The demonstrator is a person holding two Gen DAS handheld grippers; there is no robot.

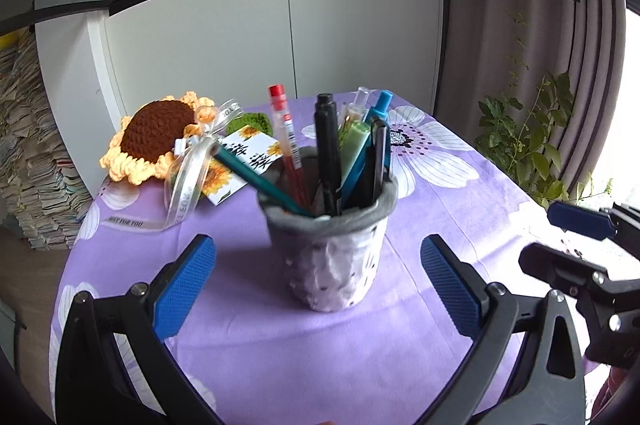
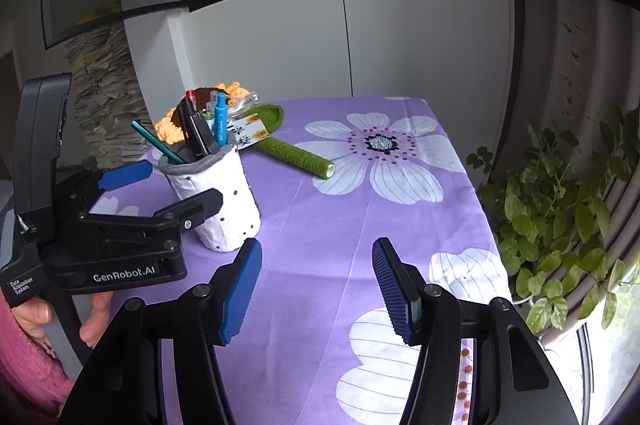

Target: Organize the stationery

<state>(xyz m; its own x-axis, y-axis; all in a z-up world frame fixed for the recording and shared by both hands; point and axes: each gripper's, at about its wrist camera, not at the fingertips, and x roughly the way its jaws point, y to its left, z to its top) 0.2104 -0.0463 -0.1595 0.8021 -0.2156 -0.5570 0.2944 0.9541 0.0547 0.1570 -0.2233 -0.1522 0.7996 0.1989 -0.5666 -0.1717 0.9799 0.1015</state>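
Observation:
A white soft pen holder with a grey rim [image 1: 332,257] stands upright on the purple flowered tablecloth [image 1: 280,345]. It holds several pens, among them a red one [image 1: 285,141], a black marker [image 1: 328,149] and a teal pencil [image 1: 256,179]. My left gripper [image 1: 318,285] is open, its blue pads on either side of the holder and apart from it. The holder also shows in the right wrist view [image 2: 218,197], with the left gripper [image 2: 168,185] open around it. My right gripper [image 2: 318,289] is open and empty over the cloth, right of the holder.
A crocheted sunflower [image 1: 154,139] with ribbon and a card lies behind the holder; its green stem [image 2: 296,153] stretches across the cloth. A white cabinet [image 1: 280,37] stands behind the table. A potted plant [image 2: 568,217] is off the right edge, paper stacks [image 1: 28,153] at the left.

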